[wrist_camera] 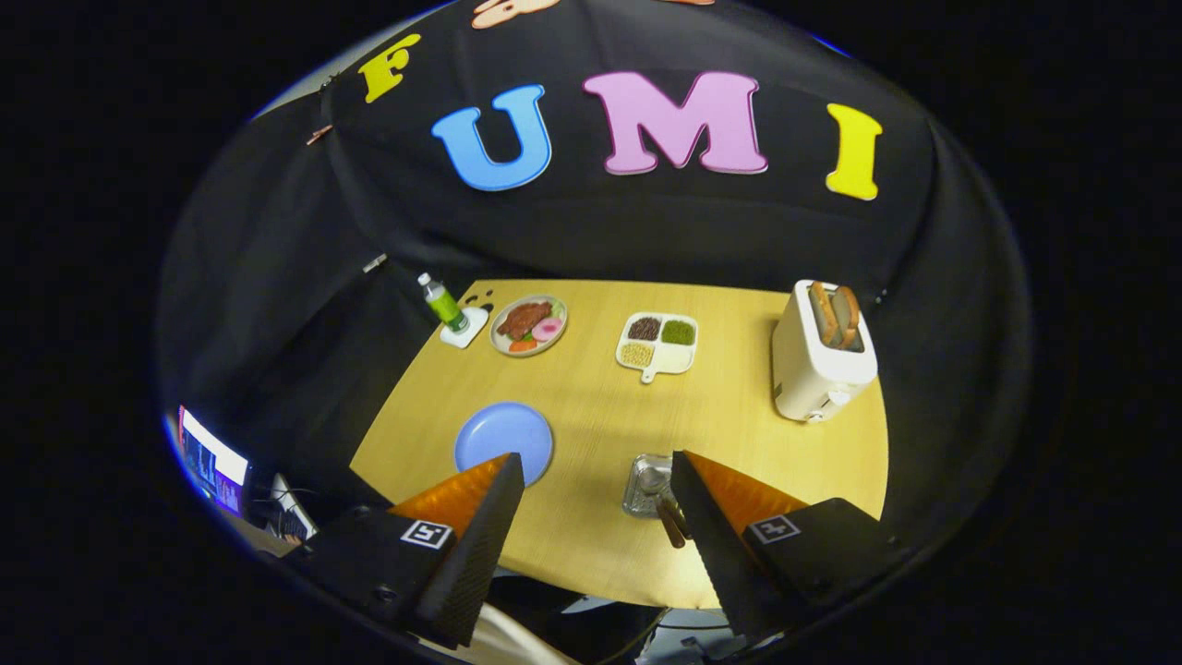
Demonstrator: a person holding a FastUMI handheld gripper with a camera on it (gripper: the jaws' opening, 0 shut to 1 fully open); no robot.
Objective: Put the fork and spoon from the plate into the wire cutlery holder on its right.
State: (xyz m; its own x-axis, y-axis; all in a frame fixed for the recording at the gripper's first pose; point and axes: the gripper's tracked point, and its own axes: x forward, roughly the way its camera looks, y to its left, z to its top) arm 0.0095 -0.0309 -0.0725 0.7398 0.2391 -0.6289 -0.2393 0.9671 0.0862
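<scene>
The gripper hangs high over the table, fingers spread wide with nothing between them. Just ahead of its right finger stands the wire cutlery holder, with what look like two brown handles poking from it, likely the fork and spoon, though the finger partly hides them. The blue plate by the left finger lies bare. The placing looks done; next is only to draw clear.
</scene>
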